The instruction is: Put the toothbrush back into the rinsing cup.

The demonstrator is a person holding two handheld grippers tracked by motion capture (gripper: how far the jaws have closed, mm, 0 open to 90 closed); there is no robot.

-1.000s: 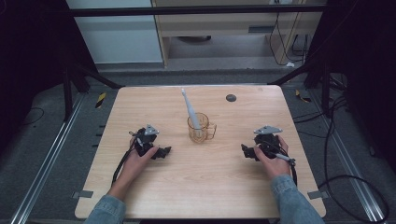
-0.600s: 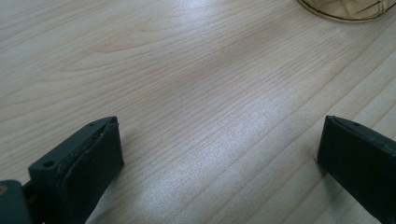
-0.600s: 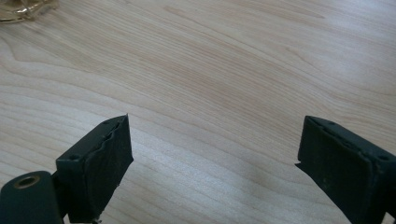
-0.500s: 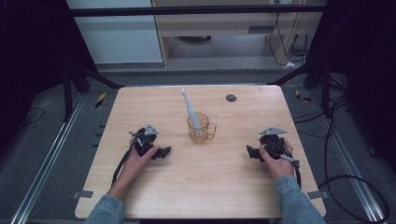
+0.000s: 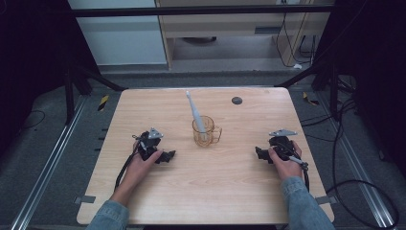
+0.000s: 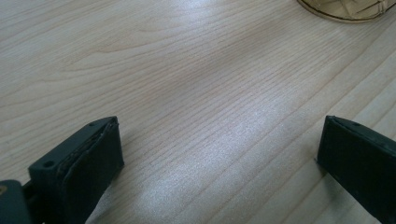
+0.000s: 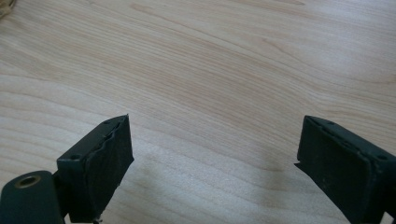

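A clear amber mug (image 5: pixel 206 132) stands at the middle of the wooden table (image 5: pixel 225 187), with a pale toothbrush (image 5: pixel 194 111) leaning out of it toward the far side. My left gripper (image 5: pixel 168 156) rests on the table to the left of the mug, jaws wide apart over bare wood. In the left gripper view the gripper (image 6: pixel 219 154) is open and the mug's base (image 6: pixel 345 9) sits at the top right. My right gripper (image 5: pixel 259 154) lies at the right side of the table. It is open (image 7: pixel 212 163), with nothing between its jaws.
A small dark round disc (image 5: pixel 236 100) lies near the table's far edge. Metal rails and black frame legs run along both sides of the table. Cables trail on the floor at the right.
My right gripper has slid a little to the right and toward the near edge. The left gripper, mug and toothbrush stay where they were.
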